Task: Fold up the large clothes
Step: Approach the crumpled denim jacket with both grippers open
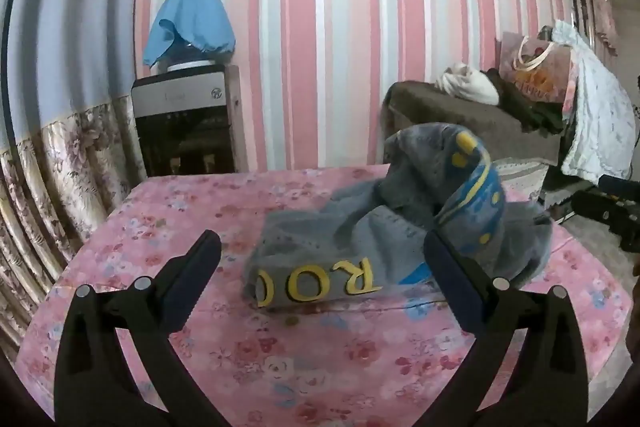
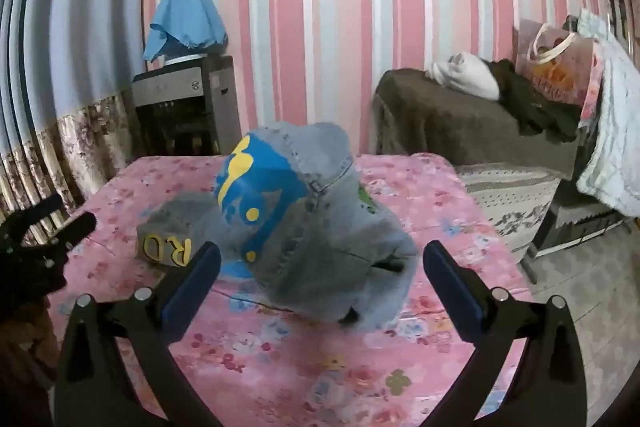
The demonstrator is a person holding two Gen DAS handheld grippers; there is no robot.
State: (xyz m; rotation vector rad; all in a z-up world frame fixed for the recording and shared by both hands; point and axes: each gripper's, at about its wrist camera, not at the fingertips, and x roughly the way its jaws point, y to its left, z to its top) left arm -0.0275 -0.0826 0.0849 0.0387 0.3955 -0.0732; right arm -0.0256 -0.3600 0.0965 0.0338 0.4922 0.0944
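Both grippers were wide apart and empty, angled down. Left gripper (image 1: 322, 259) sat near the garment's (image 1: 360, 243) lettered edge; right gripper (image 2: 322, 267) had the crumpled bulk just ahead between its fingers, not touching as far as I could tell.

Garment (image 2: 304, 235) was a grey heap with blue/yellow print, bunched mid-tabletop (image 2: 280, 355), one part humped up. Not flat, so step in hand looked like spreading it first. Best bet: each gripper takes a separate outer edge, single layer, low near the cloth, then pull apart. Grabbing the hump would likely catch several layers.

Floral cover on the tabletop (image 1: 160, 219) could snag if the fingers dug in. Grippers were near each other, so collision was a risk.

Further back: dispenser (image 1: 184, 123) under a blue cloth (image 1: 192, 23), brown sofa (image 2: 460, 123) with clothes and a bag (image 2: 556, 67), striped wall (image 1: 320, 47). All well apart, nothing blocking.
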